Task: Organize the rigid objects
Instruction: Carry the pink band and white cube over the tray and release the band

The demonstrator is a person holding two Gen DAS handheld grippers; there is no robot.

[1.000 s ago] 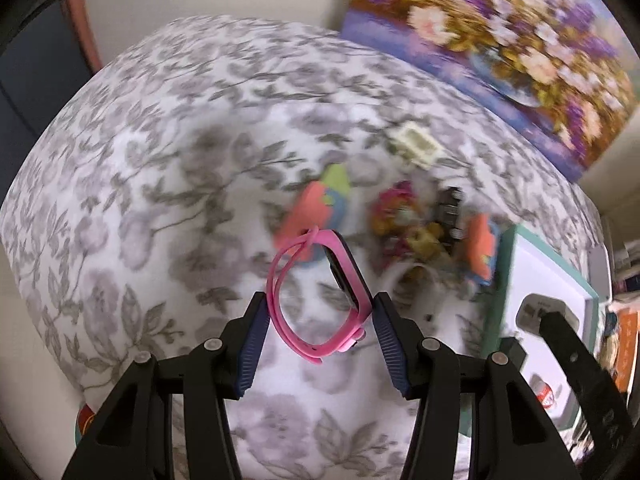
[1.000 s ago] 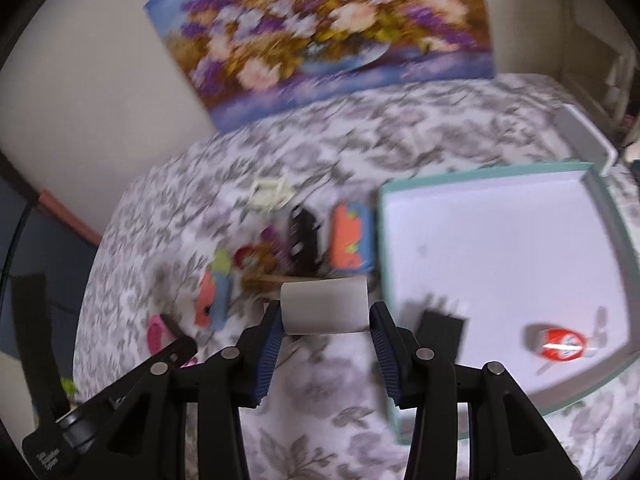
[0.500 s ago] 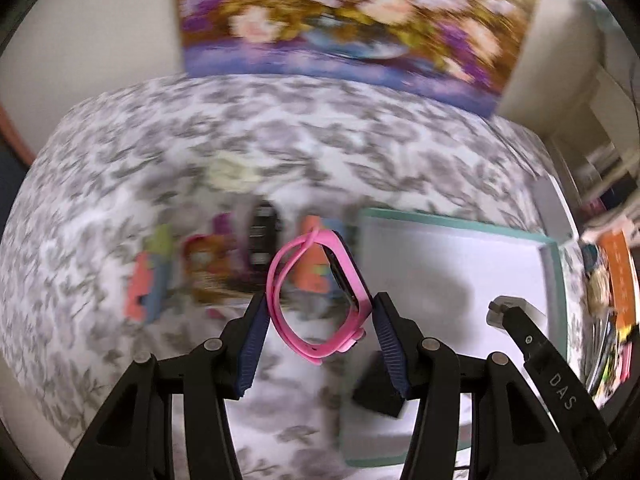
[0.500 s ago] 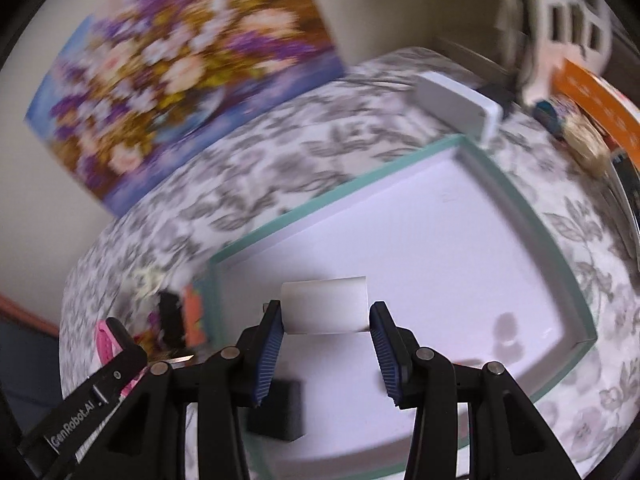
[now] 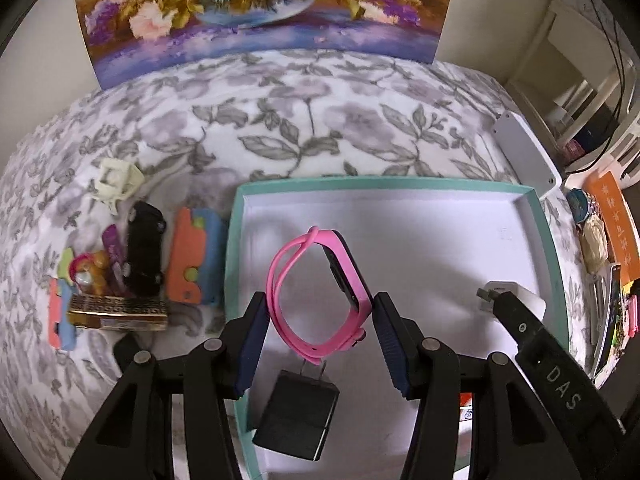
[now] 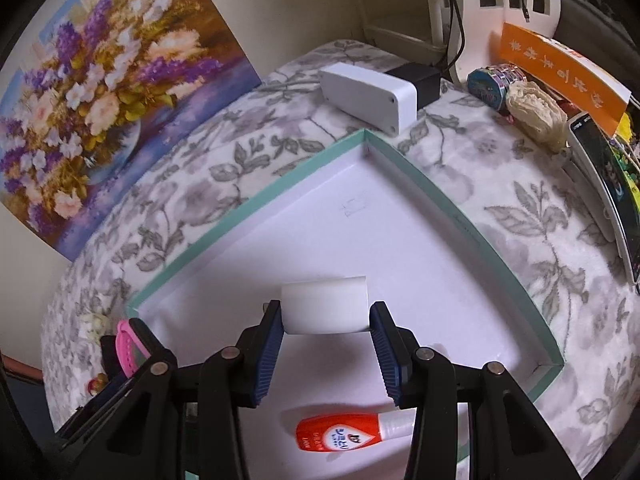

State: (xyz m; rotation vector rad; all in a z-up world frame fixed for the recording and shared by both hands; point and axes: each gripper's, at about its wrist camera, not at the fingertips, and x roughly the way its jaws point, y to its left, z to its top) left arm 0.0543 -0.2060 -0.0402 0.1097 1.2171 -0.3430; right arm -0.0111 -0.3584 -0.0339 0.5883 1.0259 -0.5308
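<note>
Left wrist view alone shows black charger (image 5: 297, 418) below left gripper (image 5: 318, 326) grasping pink smartwatch (image 5: 320, 294); right gripper (image 6: 325, 322) clamps white charger (image 6: 324, 304), both now above teal tray (image 6: 448, 196), earlier over floral cloth

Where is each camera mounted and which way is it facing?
Left wrist: on the left gripper, looking down at the teal-rimmed white tray; its jaws hold a pink watch band; the right gripper's tip shows.
Right wrist: on the right gripper, looking down into the tray's corner; it grips a white block.
Shared: tray, flower painting, white box.
</note>
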